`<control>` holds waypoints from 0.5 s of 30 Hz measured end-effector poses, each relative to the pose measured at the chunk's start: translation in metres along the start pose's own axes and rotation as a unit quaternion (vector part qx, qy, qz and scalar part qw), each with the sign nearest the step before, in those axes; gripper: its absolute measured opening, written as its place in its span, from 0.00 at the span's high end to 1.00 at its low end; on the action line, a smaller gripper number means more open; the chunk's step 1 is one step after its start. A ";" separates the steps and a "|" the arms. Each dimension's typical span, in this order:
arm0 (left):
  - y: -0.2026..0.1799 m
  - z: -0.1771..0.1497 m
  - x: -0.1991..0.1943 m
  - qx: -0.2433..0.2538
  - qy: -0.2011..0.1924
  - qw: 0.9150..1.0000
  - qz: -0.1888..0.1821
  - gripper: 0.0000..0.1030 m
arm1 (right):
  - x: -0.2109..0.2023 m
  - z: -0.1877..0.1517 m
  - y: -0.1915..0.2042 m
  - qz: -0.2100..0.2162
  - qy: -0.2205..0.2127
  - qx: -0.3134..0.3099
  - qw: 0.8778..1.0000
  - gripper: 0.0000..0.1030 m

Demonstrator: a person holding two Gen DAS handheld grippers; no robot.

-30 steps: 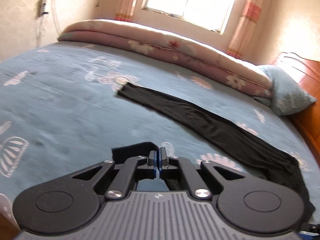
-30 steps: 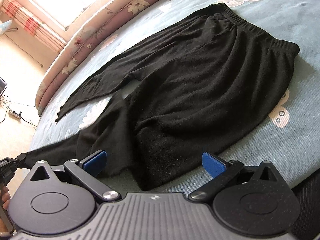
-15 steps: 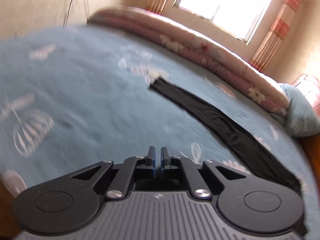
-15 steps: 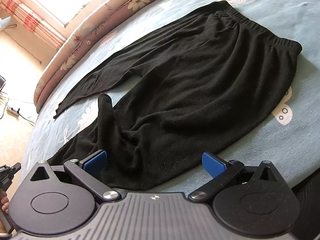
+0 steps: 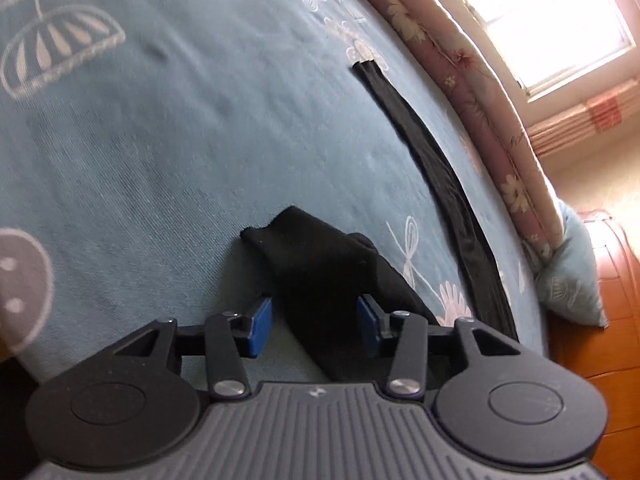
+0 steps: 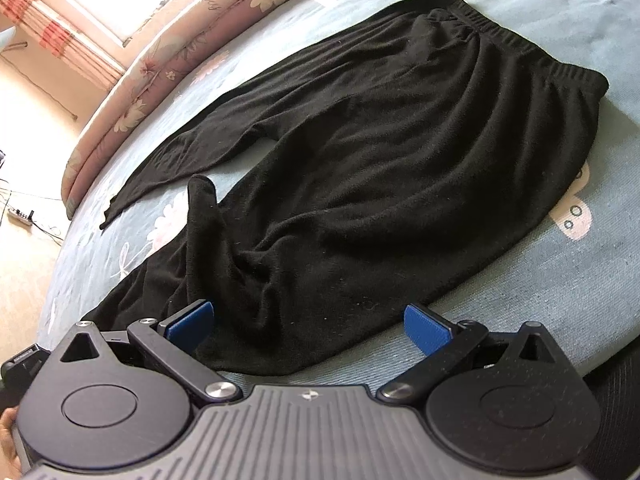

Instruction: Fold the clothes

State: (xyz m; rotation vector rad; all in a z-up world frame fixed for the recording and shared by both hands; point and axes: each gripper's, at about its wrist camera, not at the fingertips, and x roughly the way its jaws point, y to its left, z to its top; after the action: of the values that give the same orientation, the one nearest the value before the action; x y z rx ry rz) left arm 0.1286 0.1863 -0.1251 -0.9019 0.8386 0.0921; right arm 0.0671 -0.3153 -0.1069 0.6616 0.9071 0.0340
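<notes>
Black trousers lie spread on the blue bedspread, waistband at the far right, two legs running left. The near leg's end lies folded over in a bump on the bed. My left gripper hovers low over that leg end, its jaws opening; the cloth lies between the blue pads but they do not press it. The far leg stretches flat toward the quilt. My right gripper stands open above the trousers' near edge, with nothing gripped.
A rolled pink floral quilt lines the bed's far edge under a bright window. A light blue pillow lies by the orange wooden headboard. Cables and a power strip lie on the floor.
My left gripper let go of the leg end, dropped lower and rolled, and its jaws parted. The leg end now lies bunched on the bed. The right gripper stayed still.
</notes>
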 end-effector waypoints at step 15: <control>-0.008 -0.001 0.020 0.069 -0.058 0.995 -0.048 0.97 | 0.006 0.001 0.004 -0.023 0.010 -0.016 1.000 0.00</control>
State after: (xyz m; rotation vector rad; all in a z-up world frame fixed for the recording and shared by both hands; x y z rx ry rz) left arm 0.1451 0.1755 -0.1341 -0.7980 0.6835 0.0033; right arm 0.0727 -0.3105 -0.1082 0.6116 0.9394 0.0153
